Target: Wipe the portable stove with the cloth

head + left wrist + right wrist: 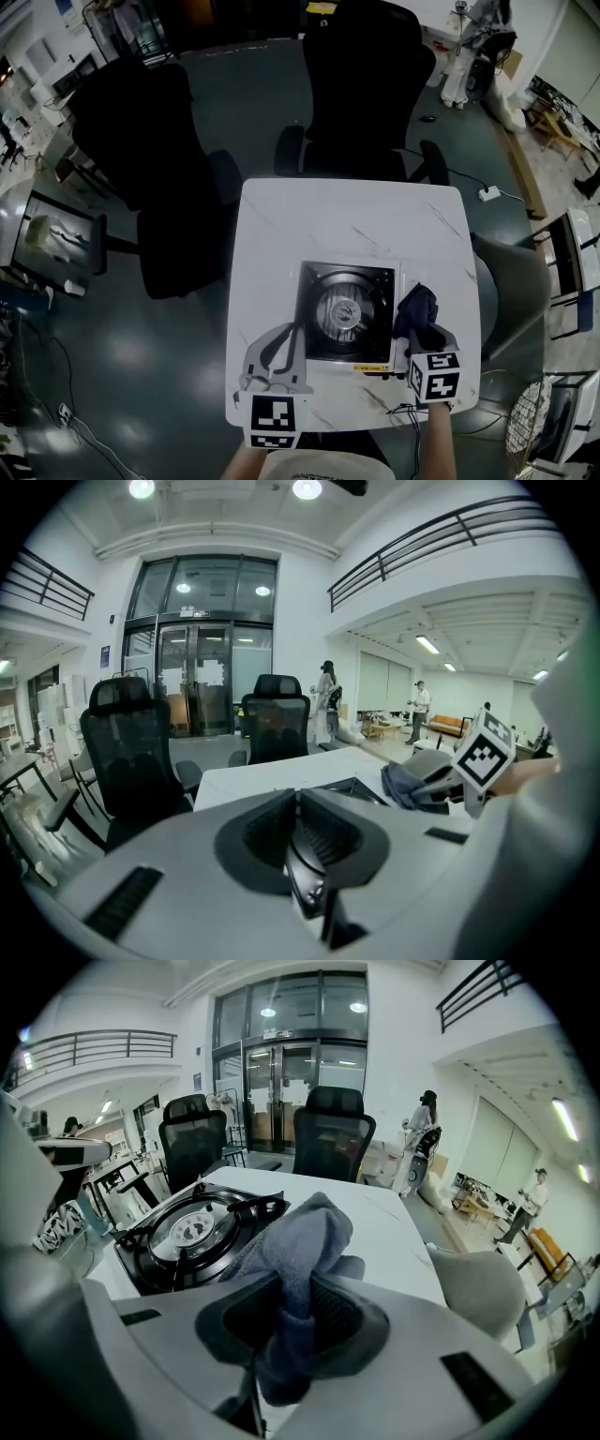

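**Cloth gripped beside the stove's right edge**

The portable stove (345,312) is seen on the white marbled desk (347,225), toward its near side, with the round burner (342,314) in the middle of the black top. The blue-grey cloth (417,309) is pinched between the jaws of the right gripper (422,336) and is bunched into a lump that rises past their tips. It is held just beside the stove's right edge, above the desk. In the right gripper view the stove lies to the left of the cloth. The left gripper (281,342) is held over the near-left part of the desk, close to the stove's front-left corner. Its jaws are pressed together with nothing between them. Two black office chairs (361,84) are placed beyond the far side of the desk.
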